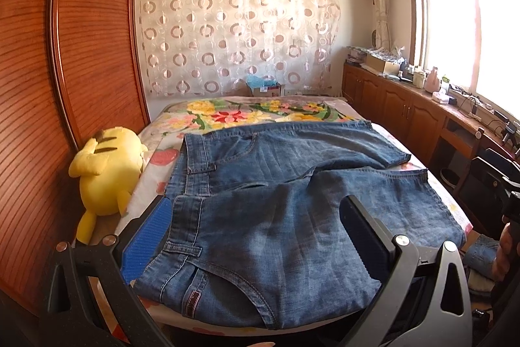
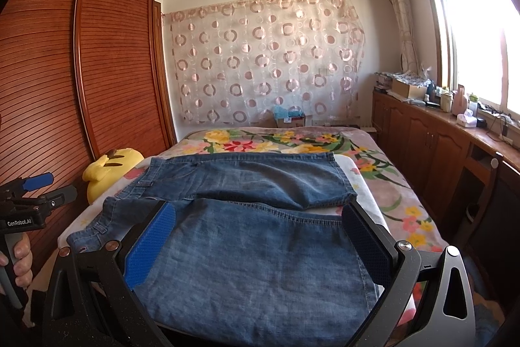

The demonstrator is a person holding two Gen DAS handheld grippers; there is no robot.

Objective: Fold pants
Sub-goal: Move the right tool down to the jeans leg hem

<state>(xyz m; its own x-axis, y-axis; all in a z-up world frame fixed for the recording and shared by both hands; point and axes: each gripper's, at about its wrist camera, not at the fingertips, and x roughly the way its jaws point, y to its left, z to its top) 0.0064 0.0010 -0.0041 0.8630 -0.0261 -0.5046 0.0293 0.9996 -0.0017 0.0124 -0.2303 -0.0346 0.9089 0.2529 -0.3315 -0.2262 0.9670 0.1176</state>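
Blue denim pants [image 1: 276,204] lie spread on the bed, waistband to the left, both legs running right, the near leg hanging over the right edge. My left gripper [image 1: 256,210] is open, hovering above the near waistband and hip. In the right wrist view the pants [image 2: 260,249] fill the near bed. My right gripper [image 2: 258,217] is open above the near leg, fingers wide apart. The left gripper [image 2: 39,187] also shows at far left there, held by a hand.
A yellow plush toy [image 1: 104,171] lies at the bed's left edge against the wooden wardrobe [image 1: 81,54]. The floral bedspread [image 1: 247,113] stretches beyond the pants. Wooden cabinets [image 1: 406,106] with clutter line the right wall under the window.
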